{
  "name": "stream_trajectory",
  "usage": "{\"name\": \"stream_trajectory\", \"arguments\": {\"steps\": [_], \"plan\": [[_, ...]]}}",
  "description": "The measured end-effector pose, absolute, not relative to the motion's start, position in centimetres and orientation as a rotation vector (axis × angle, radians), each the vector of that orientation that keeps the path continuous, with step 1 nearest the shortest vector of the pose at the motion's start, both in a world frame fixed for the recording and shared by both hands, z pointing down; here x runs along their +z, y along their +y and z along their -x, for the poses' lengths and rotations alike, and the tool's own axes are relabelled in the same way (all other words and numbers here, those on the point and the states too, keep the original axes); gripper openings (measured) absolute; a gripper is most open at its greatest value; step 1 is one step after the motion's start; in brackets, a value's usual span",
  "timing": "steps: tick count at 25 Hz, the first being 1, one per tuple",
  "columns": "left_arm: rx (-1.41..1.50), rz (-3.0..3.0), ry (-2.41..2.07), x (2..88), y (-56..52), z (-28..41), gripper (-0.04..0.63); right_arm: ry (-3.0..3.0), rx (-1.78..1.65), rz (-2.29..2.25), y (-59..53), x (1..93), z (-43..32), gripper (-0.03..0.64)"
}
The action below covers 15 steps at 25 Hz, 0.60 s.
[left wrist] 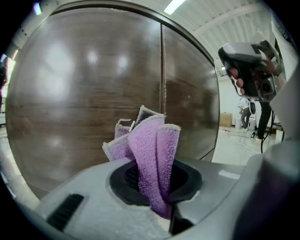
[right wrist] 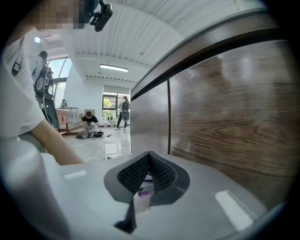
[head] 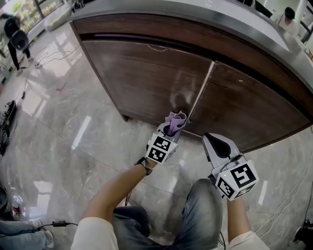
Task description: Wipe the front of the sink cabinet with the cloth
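A purple cloth (head: 175, 121) sticks up out of my left gripper (head: 172, 128), which is shut on it, low in front of the dark wood cabinet front (head: 146, 73) near the seam between the two doors (head: 201, 90). In the left gripper view the folded cloth (left wrist: 151, 154) stands between the jaws, a short way from the cabinet doors (left wrist: 93, 93). My right gripper (head: 217, 144) hangs to the right, shut and empty. Its pads (right wrist: 161, 174) meet, with the cabinet panel (right wrist: 234, 117) on its right.
A grey countertop (head: 195, 12) overhangs the cabinet. Glossy marble floor (head: 58, 122) spreads to the left, with cables and gear at the left edge. The person's knees (head: 195, 215) are below the grippers. Other people are far off in the room (right wrist: 89, 119).
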<state>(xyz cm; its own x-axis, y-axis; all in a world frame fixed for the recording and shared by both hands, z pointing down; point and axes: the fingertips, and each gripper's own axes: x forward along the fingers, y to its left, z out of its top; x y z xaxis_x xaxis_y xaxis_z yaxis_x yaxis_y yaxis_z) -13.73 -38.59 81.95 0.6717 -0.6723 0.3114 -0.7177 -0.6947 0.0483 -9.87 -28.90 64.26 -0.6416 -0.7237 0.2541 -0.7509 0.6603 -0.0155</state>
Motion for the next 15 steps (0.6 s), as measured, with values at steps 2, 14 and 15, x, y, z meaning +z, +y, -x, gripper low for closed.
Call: {"name": "stream_trajectory", "arguments": {"steps": [2, 14, 15], "plan": [[0.423, -2.753, -1.125, 82.8, -39.3, 14.8, 0.043, -2.646, 0.183, -1.205, -29.1, 64.7, 9.7, 0.008], [0.199, -2.564, -1.456, 82.7, -43.7, 29.6, 0.044, -2.639, 0.216, -1.187, -30.4, 66.2, 9.9, 0.008], [0.178, -2.517, -1.525, 82.6, -44.2, 31.7, 0.044, -2.641, 0.218, -1.182, -30.4, 66.3, 10.0, 0.008]]}}
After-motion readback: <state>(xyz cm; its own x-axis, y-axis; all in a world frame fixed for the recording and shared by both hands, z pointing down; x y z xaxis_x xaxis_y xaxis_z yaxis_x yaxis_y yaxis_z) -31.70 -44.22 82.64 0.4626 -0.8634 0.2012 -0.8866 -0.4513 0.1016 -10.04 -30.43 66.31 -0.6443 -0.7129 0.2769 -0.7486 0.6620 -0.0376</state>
